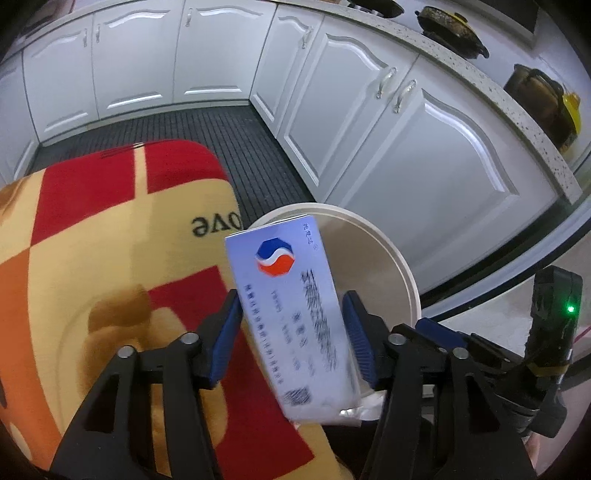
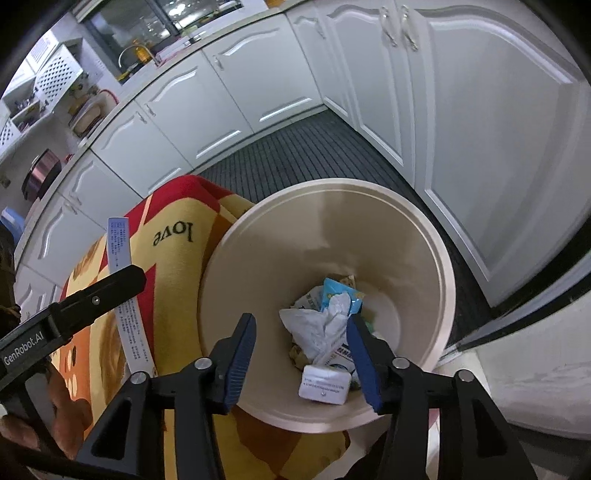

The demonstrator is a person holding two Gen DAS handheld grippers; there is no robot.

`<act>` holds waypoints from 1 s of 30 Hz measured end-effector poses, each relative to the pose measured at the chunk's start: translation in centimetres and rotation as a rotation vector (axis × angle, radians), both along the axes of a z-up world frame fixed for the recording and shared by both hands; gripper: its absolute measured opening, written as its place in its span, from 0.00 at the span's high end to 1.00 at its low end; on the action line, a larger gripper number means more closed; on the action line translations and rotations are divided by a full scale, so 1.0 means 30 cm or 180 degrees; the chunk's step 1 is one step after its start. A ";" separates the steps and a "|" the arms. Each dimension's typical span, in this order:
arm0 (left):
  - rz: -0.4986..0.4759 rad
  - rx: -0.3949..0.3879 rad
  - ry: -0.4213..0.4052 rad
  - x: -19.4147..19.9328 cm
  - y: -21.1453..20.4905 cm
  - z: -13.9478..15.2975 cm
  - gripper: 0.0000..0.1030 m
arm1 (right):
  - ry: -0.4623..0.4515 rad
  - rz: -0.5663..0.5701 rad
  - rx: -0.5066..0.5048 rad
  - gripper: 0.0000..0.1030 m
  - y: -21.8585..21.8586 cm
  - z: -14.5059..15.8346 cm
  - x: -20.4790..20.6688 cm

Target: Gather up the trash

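A pale blue-white cardboard carton [image 1: 291, 317] with a red-and-blue octagonal logo is seen between the blue ribbed pads of the left gripper [image 1: 291, 343], tilted, its printed face blurred. The left pad [image 1: 225, 332] appears to meet the carton's edge; a thin gap is visible at the right pad [image 1: 356, 332] — a firm grip cannot be confirmed, so the jaws are read as parted around it, not clamped. The carton is positioned above the near rim of a round cream plastic trash bin [image 1: 402, 266], partly over the bin mouth, partly over a red, orange and yellow blanket [image 1: 92, 240] printed with "love".

In the right wrist view the same carton [image 2: 123, 280] is seen edge-on, to the left of the bin [image 2: 236, 280], over the blanket [image 2: 173, 206]. The right gripper [image 2: 301, 350] is held over the bin opening with its jaws apart and nothing between them. Inside the bin, crumpled white tissue [image 2: 325, 325], a light blue wrapper [image 2: 338, 291] and a small white box [image 2: 324, 384] are visible.

Around: white panelled kitchen cabinets [image 1: 388, 147], a dark ribbed floor mat [image 1: 207, 125], a speckled countertop [image 1: 491, 85] — dark pots [image 1: 450, 33] are set on it.
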State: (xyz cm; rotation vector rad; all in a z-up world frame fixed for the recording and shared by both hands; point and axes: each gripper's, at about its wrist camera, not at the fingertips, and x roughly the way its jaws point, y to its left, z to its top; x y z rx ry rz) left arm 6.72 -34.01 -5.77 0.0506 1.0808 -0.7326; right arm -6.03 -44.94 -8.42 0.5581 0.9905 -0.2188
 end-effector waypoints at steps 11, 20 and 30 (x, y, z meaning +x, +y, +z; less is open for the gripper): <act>0.0100 -0.0018 -0.0072 -0.016 0.033 0.012 0.36 | -0.0071 -0.0064 -0.0116 0.43 0.032 0.043 -0.065; 0.0251 0.0124 -0.0679 -0.108 0.122 0.079 0.36 | -0.0274 -0.0008 -0.0346 0.37 0.117 0.093 -0.100; 0.0589 -0.0068 -0.1156 -0.205 0.284 0.182 0.35 | -0.0684 -0.0005 -0.0729 0.22 0.231 0.208 -0.160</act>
